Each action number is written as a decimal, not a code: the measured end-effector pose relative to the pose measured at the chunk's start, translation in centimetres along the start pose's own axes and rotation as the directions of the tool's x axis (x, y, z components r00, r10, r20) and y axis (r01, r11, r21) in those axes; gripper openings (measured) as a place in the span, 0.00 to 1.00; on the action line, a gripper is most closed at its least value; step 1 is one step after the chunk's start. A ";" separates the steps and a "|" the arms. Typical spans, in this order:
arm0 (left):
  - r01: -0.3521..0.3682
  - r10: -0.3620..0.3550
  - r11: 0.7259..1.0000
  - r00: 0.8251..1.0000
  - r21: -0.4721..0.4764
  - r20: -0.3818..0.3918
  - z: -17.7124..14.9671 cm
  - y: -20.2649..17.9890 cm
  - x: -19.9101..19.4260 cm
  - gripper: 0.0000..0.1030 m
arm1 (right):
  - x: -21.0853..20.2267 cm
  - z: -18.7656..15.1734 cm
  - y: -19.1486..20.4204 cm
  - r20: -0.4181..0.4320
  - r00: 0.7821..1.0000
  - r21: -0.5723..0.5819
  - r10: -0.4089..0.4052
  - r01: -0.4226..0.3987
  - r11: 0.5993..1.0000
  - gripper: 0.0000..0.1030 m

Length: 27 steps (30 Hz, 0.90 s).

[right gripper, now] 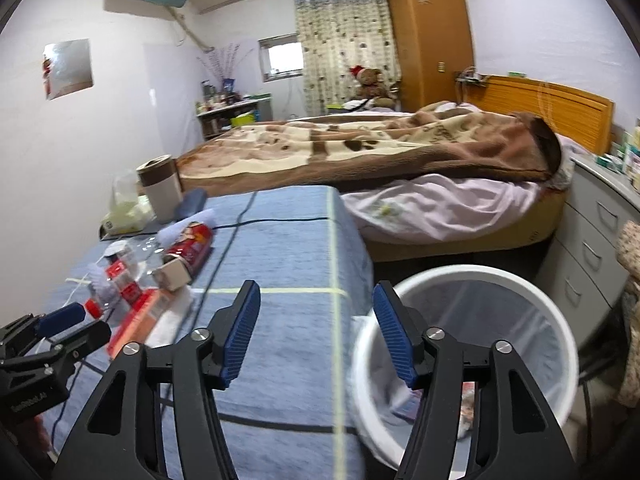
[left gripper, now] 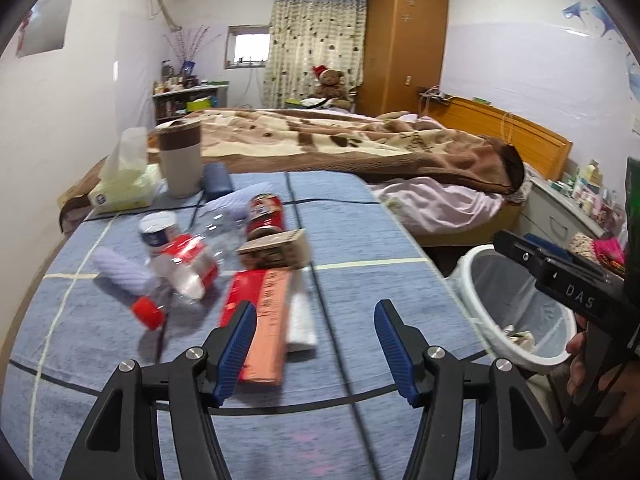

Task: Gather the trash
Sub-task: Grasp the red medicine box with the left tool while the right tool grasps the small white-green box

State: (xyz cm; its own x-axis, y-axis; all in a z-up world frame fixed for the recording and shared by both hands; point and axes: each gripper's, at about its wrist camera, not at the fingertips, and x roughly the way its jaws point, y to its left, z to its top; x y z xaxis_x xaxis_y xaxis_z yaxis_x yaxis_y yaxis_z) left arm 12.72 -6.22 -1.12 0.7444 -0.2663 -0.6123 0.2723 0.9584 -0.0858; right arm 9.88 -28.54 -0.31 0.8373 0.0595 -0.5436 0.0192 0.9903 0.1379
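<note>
Trash lies on the blue-cloth table: a flat red and orange box, a clear bottle with red label and red cap, a red can, a small brown carton and white crumpled paper. My left gripper is open and empty, just in front of the flat box. My right gripper is open and empty, over the table's right edge beside the white trash bin, which has some trash at its bottom. The bin also shows in the left wrist view.
A tissue box, a beige and brown cup and a dark blue case stand at the table's far left. A bed lies behind. Grey drawers stand right of the bin.
</note>
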 end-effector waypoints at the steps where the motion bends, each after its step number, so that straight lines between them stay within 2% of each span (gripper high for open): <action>1: -0.002 0.002 1.000 1.000 -0.008 -0.005 -0.1 0.4 0.2 0.61 | 0.4 0.1 0.4 -0.007 1.000 -0.011 0.008 -0.008 1.000 0.60; 6: -0.022 0.020 0.999 0.999 -0.049 -0.039 -0.6 2.6 1.3 0.62 | 2.2 0.3 2.2 -0.030 0.995 -0.033 0.091 -0.091 0.995 0.60; 10: -0.006 0.002 0.997 0.998 -0.070 -0.063 -0.9 3.8 2.3 0.63 | 3.5 0.5 3.4 -0.051 0.987 -0.048 0.152 -0.154 0.987 0.60; 15: 0.001 -0.006 0.999 0.996 -0.054 -0.092 -1.0 4.3 3.7 0.63 | 5.2 1.1 5.1 -0.077 0.975 -0.088 0.209 -0.215 0.973 0.60; 19: 0.058 -0.067 0.996 0.990 -0.069 -0.127 -1.1 4.5 5.1 0.65 | 6.4 1.5 6.0 -0.104 0.960 -0.092 0.258 -0.268 0.959 0.60; 21: 0.044 -0.053 0.996 0.990 -0.075 -0.130 -1.0 4.8 5.6 0.65 | 7.1 1.4 6.6 -0.119 0.952 -0.116 0.282 -0.295 0.948 0.60; 23: 0.059 -0.069 0.995 0.988 -0.075 -0.140 -0.8 5.0 6.2 0.65 | 7.7 1.5 7.1 -0.132 0.953 -0.125 0.273 -0.290 0.949 0.60; 27: 0.042 -0.049 0.998 0.984 -0.044 -0.171 -0.6 5.1 7.6 0.65 | 8.5 1.7 7.1 -0.155 0.936 -0.089 0.315 -0.330 0.940 0.60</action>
State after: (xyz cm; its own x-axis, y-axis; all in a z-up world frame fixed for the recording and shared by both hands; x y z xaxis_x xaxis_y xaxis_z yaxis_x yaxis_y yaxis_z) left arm 19.40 -3.27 -6.69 0.6147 -0.2914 -0.7329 0.2766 0.9499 -0.1457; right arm 18.07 -21.22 -2.58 0.7053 0.3867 -0.5942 -0.3074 0.9221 0.2352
